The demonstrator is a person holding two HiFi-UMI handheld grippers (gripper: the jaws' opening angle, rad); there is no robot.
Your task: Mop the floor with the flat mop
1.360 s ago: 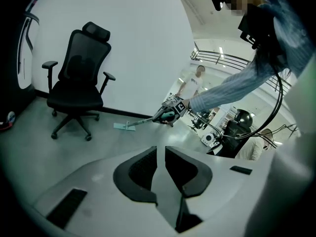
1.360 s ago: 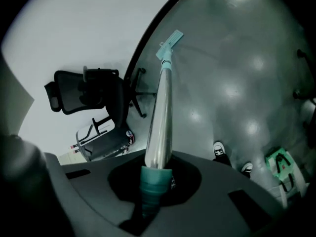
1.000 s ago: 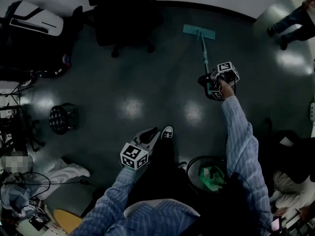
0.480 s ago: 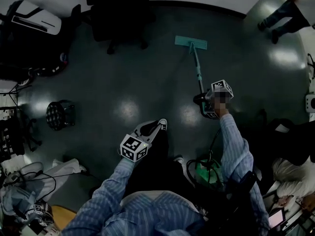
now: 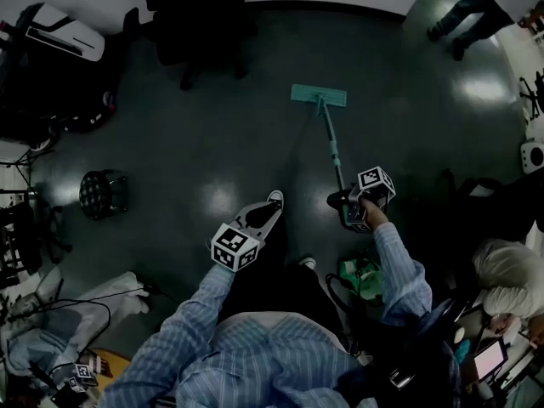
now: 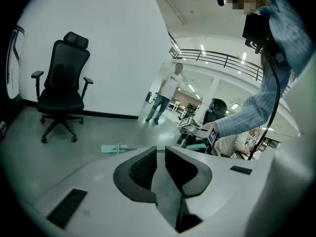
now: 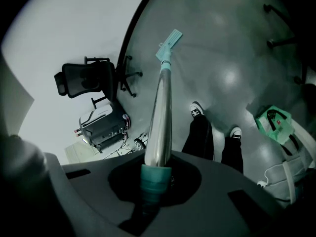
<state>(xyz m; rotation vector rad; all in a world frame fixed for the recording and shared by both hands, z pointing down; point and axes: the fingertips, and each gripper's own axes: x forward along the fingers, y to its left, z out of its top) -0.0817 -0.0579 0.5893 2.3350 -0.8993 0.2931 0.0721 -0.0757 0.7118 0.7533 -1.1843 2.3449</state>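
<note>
The flat mop's teal head (image 5: 319,96) lies flat on the dark floor, and its handle (image 5: 333,151) runs back toward me. My right gripper (image 5: 342,201) is shut on the handle near its top end. In the right gripper view the silver handle (image 7: 160,112) with its teal collar sits between the jaws of that gripper (image 7: 157,181) and leads out to the mop head (image 7: 169,42). My left gripper (image 5: 259,217) hangs over my left shoe, shut and holding nothing. In the left gripper view its pads (image 6: 143,169) stand almost together, with the mop head (image 6: 114,148) beyond them.
A black office chair (image 5: 200,24) stands by the far wall, a white machine (image 5: 59,32) at the far left, a black stool (image 5: 102,194) to my left. A green bag (image 5: 361,277) lies by my right foot. One person (image 5: 463,7) stands far right; another (image 5: 506,270) sits close right.
The right gripper has drawn the mop back toward me and to the left, so the head slid nearer across the floor. The left gripper has barely moved.
</note>
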